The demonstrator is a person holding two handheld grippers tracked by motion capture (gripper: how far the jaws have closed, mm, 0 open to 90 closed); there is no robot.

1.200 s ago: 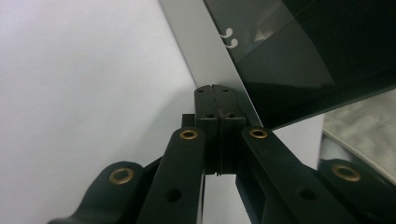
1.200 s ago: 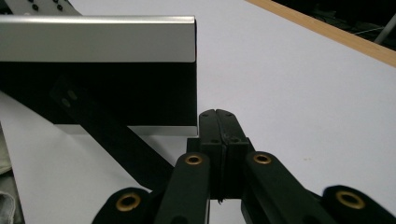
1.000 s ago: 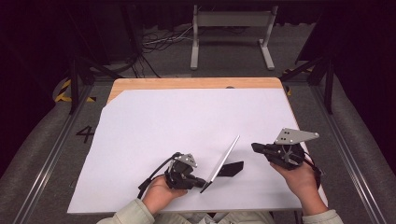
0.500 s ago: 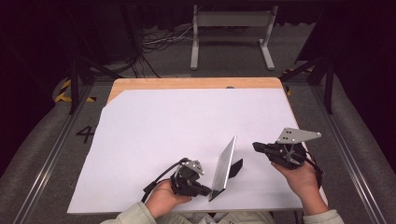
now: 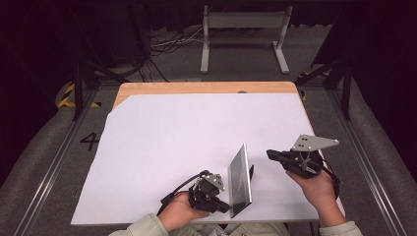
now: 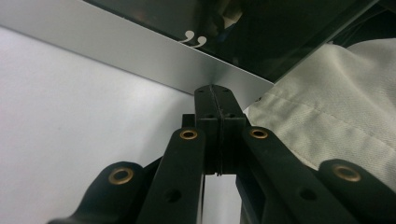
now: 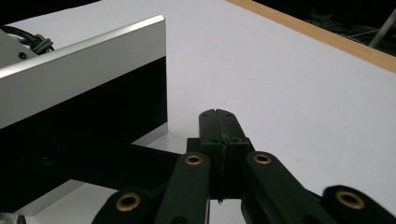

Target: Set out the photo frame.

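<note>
While left gripper [image 5: 223, 204] fingers pinch frame [image 5: 240, 179] edge (tilted) | right gripper [image 5: 273, 155] fingers together, apart from frame

Wooden table [image 5: 196, 87] with pale edge showing at the far side, large white sheet [image 5: 187, 142] covering almost all of it, silver-framed dark panel [image 5: 239, 181] standing on edge near the front

The high view looks forward and down on the whole white surface [image 5: 196, 142] from the person's side. Each gripper view sits low and very close behind its own fingers; both share the upright silver-framed panel [image 5: 240, 179] with the high view.
</note>
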